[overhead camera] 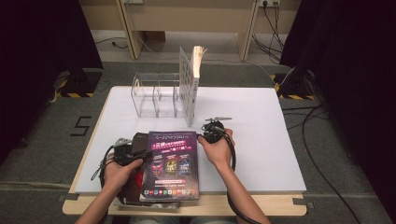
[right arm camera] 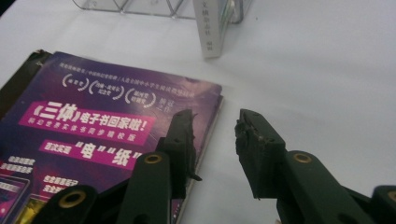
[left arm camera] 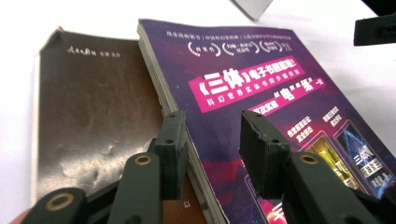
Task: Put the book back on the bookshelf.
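At the near edge of the white table [overhead camera: 261, 140], the purple magazine [overhead camera: 170, 163] lies flat, face up, overlapping a dark brown book [overhead camera: 138, 140] that sticks out from under its left side. The left gripper [left arm camera: 212, 140] straddles the magazine's left edge, one jaw over the brown cover and the other over the purple one; the jaws stand part-way apart and the pads do not appear to press on anything. The right gripper [right arm camera: 217, 140] straddles the magazine's right edge in the same way, one jaw above the cover and one above bare table, also half open with nothing clamped.

The risk, as I judge it, lies in the stack. If the left jaws close low, they may catch the brown book together with the magazine, or only a few loose pages, and the cover could crease or tear. On the right, the lower jaw may scrape the table rather than slip under the edge and push the magazine sideways. An uneven lift would let it sag and slide out.

Beyond, a clear acrylic rack [overhead camera: 156, 95] holds one white book [overhead camera: 190, 84] upright; a swung magazine could knock it.
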A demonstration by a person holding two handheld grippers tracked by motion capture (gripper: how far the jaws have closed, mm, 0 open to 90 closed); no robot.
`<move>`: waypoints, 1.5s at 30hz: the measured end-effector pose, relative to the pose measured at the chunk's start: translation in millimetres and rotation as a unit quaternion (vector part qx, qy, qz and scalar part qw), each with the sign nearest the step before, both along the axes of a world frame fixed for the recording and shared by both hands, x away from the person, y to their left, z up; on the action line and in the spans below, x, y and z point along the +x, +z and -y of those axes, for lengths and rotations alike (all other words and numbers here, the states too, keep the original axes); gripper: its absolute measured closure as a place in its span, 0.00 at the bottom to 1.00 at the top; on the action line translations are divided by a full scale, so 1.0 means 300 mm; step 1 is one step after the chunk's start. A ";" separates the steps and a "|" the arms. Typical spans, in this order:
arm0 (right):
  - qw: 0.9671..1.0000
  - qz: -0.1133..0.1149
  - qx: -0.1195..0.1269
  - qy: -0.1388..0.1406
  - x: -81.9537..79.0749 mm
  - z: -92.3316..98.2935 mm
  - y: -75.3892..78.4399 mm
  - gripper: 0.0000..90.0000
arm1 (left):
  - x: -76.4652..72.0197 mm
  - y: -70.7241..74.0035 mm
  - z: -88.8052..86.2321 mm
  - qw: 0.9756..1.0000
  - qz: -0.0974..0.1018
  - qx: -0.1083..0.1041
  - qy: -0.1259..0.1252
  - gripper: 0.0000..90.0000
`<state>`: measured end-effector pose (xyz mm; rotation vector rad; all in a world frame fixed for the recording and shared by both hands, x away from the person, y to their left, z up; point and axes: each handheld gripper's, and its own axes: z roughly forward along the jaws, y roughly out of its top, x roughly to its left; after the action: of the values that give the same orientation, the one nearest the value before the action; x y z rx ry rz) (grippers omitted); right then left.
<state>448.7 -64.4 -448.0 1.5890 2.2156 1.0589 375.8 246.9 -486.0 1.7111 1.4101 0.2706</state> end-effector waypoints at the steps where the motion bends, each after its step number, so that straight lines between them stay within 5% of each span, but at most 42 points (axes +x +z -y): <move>1: 1.000 -0.003 -0.001 0.002 0.001 0.002 -0.005 0.73 | 0.001 -0.001 0.001 1.000 0.000 0.002 0.001 0.69; 9: 1.000 -0.022 -0.005 0.003 0.001 0.015 -0.039 0.72 | 0.003 -0.010 0.004 1.000 -0.015 0.003 0.014 0.72; 24: 0.999 -0.037 -0.003 0.005 0.016 0.021 -0.063 0.69 | 0.006 0.011 0.019 0.999 0.000 0.037 0.000 0.78; 45: 0.999 -0.047 0.004 0.005 0.046 0.010 -0.067 0.66 | 0.014 0.022 0.037 0.999 0.010 0.047 -0.015 0.84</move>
<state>462.4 -67.3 -468.2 1.6655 2.2848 1.0175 379.9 235.7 -479.4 1.7996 1.3758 0.3417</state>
